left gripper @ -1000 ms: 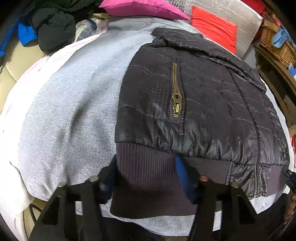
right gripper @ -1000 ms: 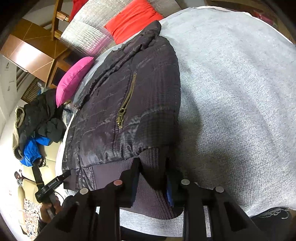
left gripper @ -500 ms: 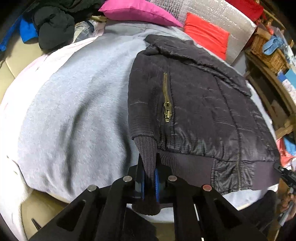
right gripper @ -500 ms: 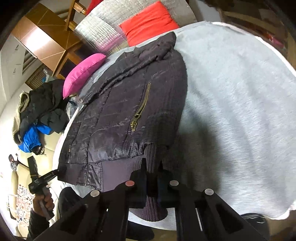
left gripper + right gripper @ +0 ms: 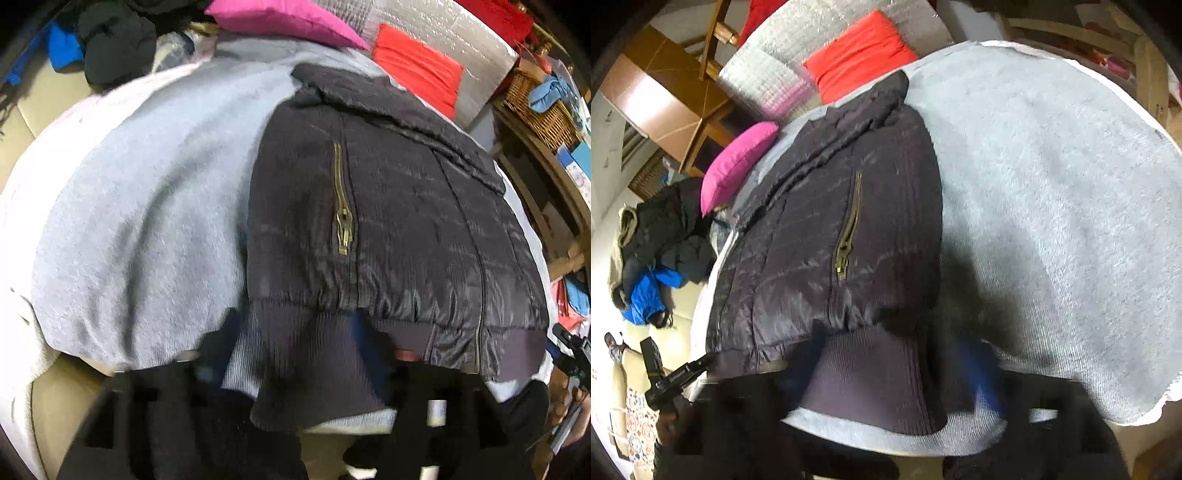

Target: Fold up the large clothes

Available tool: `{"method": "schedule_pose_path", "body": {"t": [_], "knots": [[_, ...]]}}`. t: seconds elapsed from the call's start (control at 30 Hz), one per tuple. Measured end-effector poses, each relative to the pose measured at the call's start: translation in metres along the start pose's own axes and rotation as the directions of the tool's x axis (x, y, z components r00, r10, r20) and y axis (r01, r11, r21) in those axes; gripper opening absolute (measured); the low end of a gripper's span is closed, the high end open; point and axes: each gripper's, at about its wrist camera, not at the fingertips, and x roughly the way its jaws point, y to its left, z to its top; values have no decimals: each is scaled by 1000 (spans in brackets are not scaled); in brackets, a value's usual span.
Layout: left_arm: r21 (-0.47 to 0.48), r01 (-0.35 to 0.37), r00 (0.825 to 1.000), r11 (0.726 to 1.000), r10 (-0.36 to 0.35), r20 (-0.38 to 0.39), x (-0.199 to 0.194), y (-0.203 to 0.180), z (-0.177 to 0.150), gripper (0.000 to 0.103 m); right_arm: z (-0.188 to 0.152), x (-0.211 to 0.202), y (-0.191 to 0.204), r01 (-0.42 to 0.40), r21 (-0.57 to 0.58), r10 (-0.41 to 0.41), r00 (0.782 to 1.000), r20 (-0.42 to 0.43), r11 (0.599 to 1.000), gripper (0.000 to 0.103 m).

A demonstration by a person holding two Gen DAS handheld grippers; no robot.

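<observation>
A dark quilted jacket (image 5: 406,229) lies flat on a grey blanket (image 5: 147,221), collar at the far end and a brass pocket zipper (image 5: 343,214) facing up. Its ribbed cuff (image 5: 306,362) hangs over the near edge between the spread, blurred fingers of my left gripper (image 5: 295,332), whose jaws are opening. In the right wrist view the same jacket (image 5: 812,258) shows its other ribbed cuff (image 5: 879,376). That cuff lies between the parted fingers of my right gripper (image 5: 890,362), which is also opening. Neither cuff looks pinched.
A pink pillow (image 5: 280,18) and a red cushion (image 5: 417,66) sit beyond the jacket. Dark and blue clothes (image 5: 665,236) are piled at the far left. A wicker basket (image 5: 535,99) stands on wooden furniture at the right. Grey blanket (image 5: 1052,221) spreads right of the jacket.
A second ago both grippers stood open around the cuffs; half a second ago each was shut on its cuff. Now both jaws have spread apart and the cuffs lie wide again.
</observation>
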Motion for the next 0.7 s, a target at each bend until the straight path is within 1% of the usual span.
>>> {"method": "schedule_pose_path", "body": {"t": [0.03, 0.07, 0.13, 0.17, 0.2, 0.23, 0.27, 0.3, 0.33, 0.37, 0.47, 0.6, 0.7], "knots": [[2, 4, 1000, 1000, -4, 2, 2, -3, 1, 68, 2, 2, 1, -2, 1, 2, 1000, -4, 1000, 83], [4, 6, 1000, 1000, -6, -4, 5, -6, 2, 68, 2, 8, 1, -16, 5, 16, 1000, -26, 1000, 83], [13, 0, 1000, 1000, 0, -30, 15, -10, 1, 68, -1, 20, 4, -38, 7, 39, 997, -62, 999, 81], [20, -10, 999, 1000, 11, -43, 20, -14, 2, 63, -3, 26, 6, -43, 1, 43, 996, -79, 999, 72], [38, -25, 997, 999, 27, -68, 26, -17, 0, 37, -6, 29, 8, -45, -8, 44, 995, -87, 999, 58], [53, -49, 996, 997, 53, -75, 28, -19, -2, 28, -9, 34, 11, -16, -24, 14, 995, -96, 1000, 35], [63, -67, 996, 996, 71, -63, 27, -22, -3, 24, -12, 35, 11, 4, -30, -7, 996, -92, 1000, 29], [70, -67, 996, 995, 71, -55, 25, -24, -4, 17, -13, 35, 10, -1, -26, -1, 996, -89, 1000, 22], [69, -64, 996, 996, 68, -52, 23, -23, -3, 15, -14, 34, 7, -7, -19, 5, 996, -94, 1000, 18], [66, -59, 997, 996, 62, -50, 21, -22, -3, 13, -15, 32, 6, -11, -20, 9, 995, -96, 1000, 16], [60, -48, 998, 997, 50, -39, 13, -18, -6, 10, -17, 27, 7, -2, -48, -3, 995, -100, 999, 15], [65, -46, 998, 997, 49, -32, 2, -17, -17, 10, -20, 17, 11, 6, -69, -13, 995, -101, 998, 14], [68, -44, 998, 997, 47, -41, 3, -14, -19, 10, -21, 15, 9, 10, -69, -18, 994, -110, 998, 14]]}}
